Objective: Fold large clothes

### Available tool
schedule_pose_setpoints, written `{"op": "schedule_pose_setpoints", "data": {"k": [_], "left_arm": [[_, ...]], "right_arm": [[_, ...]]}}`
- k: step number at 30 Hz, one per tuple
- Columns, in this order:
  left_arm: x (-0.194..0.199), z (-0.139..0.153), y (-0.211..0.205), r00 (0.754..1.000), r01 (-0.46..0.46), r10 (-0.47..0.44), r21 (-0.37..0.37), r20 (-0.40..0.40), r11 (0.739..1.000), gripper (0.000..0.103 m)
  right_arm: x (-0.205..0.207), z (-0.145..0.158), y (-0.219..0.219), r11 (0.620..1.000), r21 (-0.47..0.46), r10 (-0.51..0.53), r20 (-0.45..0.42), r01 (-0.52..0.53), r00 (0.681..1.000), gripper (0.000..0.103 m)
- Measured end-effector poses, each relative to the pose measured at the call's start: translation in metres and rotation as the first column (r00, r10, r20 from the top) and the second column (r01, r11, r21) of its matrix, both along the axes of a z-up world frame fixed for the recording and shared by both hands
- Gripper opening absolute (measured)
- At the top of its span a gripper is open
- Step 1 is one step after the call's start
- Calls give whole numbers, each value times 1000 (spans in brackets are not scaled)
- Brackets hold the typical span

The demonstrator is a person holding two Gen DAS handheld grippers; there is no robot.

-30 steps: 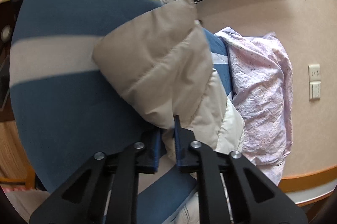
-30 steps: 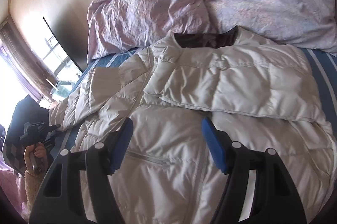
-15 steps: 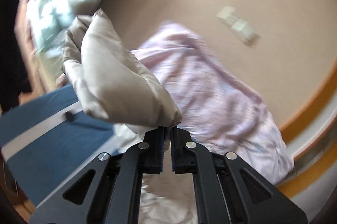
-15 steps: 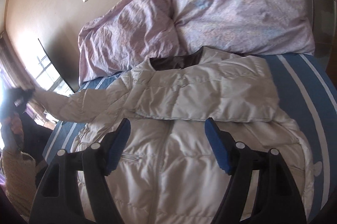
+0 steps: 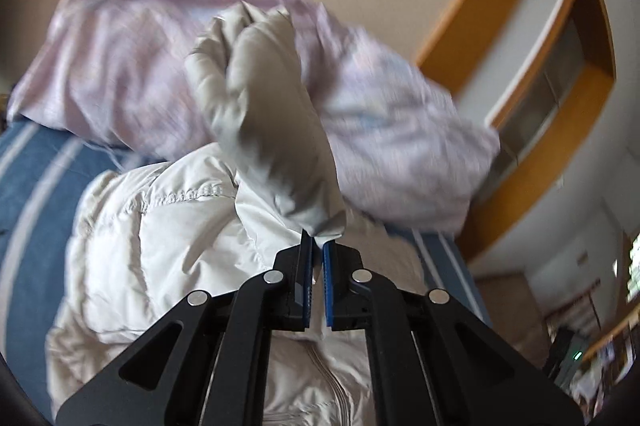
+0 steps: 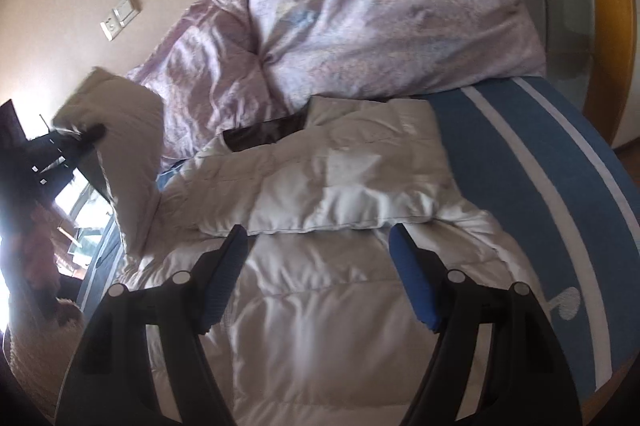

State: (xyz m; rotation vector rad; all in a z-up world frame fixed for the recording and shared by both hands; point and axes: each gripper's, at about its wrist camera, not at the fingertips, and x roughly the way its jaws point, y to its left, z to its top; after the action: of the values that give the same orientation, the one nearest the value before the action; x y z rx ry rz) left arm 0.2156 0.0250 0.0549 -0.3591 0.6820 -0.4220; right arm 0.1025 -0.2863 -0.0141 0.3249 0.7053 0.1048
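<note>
**Q:** What does the left claw (image 5: 317, 246) hold?

**A:** Its jaws are pressed together on the end of one sleeve (image 5: 264, 114) of the jacket (image 5: 160, 234). The sleeve stands up and away from the tips, lifted clear of the jacket body, which lies below and to the left of the claw. Motion blur softens the far end of the sleeve.

**Q:** And the right claw (image 6: 318, 278)?

**A:** Its jaws are wide apart and grip nothing. It hangs over the jacket front, with the other sleeve (image 6: 332, 182) already laid across the chest just ahead of its tips. The raised sleeve (image 6: 124, 150) appears far to its left, pinched by the left claw (image 6: 86, 134).

**Q:** Where does the jacket lie?

**A:** Spread on the striped bedcover (image 6: 532, 162), collar toward the duvet (image 6: 360, 14) bunched ahead of both claws, against the wall.

**Q:** Which step is in hand?

**A:** By the look of it, the second sleeve fold. One sleeve is in; the other is in the air, not yet placed.

**Q:** What does the next move call for?

**A:** Probably carrying the held end across the chest, lowering it flat on or beside the folded sleeve, then parting the jaws. The padding is puffy and slippery, so the sleeve may spring back or slide; the free right claw could press it down.
</note>
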Motion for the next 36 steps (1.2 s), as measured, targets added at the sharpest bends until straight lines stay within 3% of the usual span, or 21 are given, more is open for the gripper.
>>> {"op": "schedule_pose_setpoints", "data": {"k": [5,10,12,14,16,21,26,31,36], "left_arm": [[3,-39,-44,996,77,-71,117,-60,990,3],[2,-72,-71,980,172,-139,257,-143,951,8],[2,-76,-77,973,207,-171,265,-155,942,27],[-4,-74,-73,971,221,-189,240,-148,945,78],[-13,-64,-64,975,215,-199,209,-94,954,94],[-36,-43,-22,980,192,-183,142,-73,971,98],[-64,-44,34,996,75,-64,187,-61,980,98],[-100,-54,96,996,-86,92,243,-13,966,98],[-124,-68,145,975,-217,222,298,15,930,98]], "right_arm": [[5,-3,-8,1000,1,-15,-14,15,1000,73],[10,1,-7,1000,-14,-12,-8,12,1000,73],[13,5,-5,1000,-22,-9,-6,9,1000,73],[15,9,-3,1000,-13,1,-4,-1,1000,73],[18,13,-1,1000,8,13,-6,-13,1000,73],[34,19,10,994,86,70,-47,-65,996,73],[69,10,29,979,172,134,-131,-110,982,67],[108,-16,37,982,175,111,-215,-74,970,57],[130,-44,36,982,188,83,-295,-27,952,52]]}}
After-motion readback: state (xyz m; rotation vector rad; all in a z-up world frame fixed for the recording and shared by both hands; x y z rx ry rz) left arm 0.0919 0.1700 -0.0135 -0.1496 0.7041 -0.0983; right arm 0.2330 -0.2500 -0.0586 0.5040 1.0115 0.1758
